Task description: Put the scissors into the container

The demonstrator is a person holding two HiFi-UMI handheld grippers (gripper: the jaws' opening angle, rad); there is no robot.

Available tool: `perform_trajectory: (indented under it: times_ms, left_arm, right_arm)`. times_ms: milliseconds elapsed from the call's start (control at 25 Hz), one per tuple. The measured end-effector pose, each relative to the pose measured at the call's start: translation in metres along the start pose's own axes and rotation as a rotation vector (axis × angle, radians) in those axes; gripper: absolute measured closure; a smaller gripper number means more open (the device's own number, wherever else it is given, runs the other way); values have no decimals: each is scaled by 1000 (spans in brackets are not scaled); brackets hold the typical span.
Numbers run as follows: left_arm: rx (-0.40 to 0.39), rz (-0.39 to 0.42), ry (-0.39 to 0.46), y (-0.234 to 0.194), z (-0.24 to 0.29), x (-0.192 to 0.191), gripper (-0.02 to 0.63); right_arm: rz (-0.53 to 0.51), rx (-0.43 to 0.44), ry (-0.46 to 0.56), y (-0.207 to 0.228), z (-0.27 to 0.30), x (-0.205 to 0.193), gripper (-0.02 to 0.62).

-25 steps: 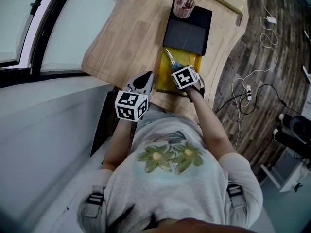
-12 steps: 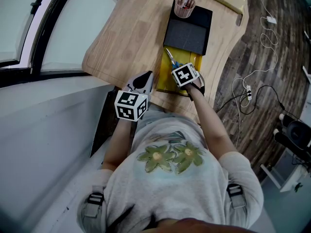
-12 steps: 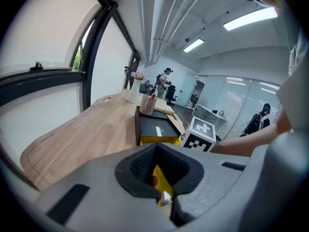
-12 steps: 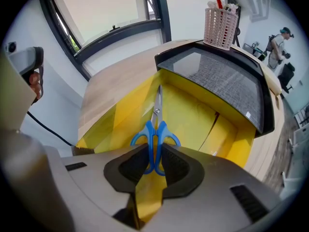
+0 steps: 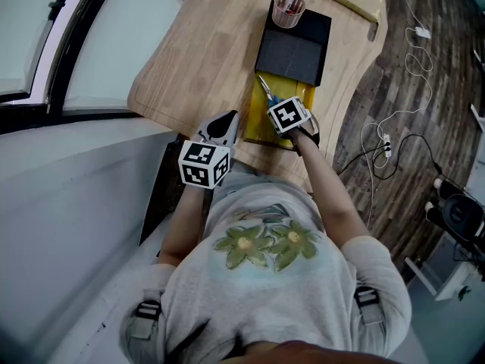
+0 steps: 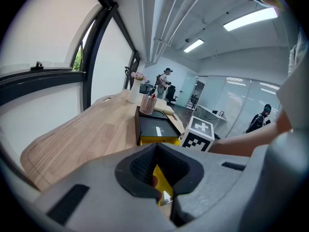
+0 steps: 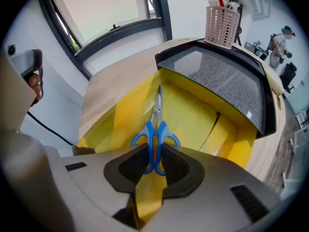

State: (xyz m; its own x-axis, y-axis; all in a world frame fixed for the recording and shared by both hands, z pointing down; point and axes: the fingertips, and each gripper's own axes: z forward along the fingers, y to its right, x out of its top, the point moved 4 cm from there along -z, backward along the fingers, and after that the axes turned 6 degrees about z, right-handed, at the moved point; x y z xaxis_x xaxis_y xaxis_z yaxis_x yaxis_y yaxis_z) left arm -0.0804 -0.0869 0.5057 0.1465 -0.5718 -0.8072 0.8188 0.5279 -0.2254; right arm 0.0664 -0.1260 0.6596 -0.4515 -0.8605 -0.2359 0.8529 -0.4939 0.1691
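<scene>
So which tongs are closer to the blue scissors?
Right. The right tongs grip the scissors by their handles over the yellow box; the left tongs sit beside the box.

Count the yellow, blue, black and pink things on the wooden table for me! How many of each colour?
Yellow: 1, the yellow open cardboard box
Blue: 1, the blue-handled metal scissors
Black: 1, the black flat box
Pink: 1, the pink mesh pen cup
Total: 4

Open-plan office: glass partitions (image 6: 231, 98), strip ceiling lights (image 6: 250, 19), long wooden desk (image 6: 94, 124).
</scene>
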Motion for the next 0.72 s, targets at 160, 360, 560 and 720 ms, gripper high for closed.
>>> perform_trajectory:
  times_ms: [160,360,560,720]
  left_arm:
    - [2,1,2,0,-1,0,598]
    - [2,-1,1,-1,-3,-1,598]
    - [2,0,1,0,-3,0,598]
    - [3,2,3,0,-4,-1,598]
  right_arm:
    - [-3,-20,-10,2,-2,-2,515]
    - [1,21,22,-4,1,3,515]
    - [10,18,24,-2,1,1,515]
    - [9,18,27,-3,2,0,512]
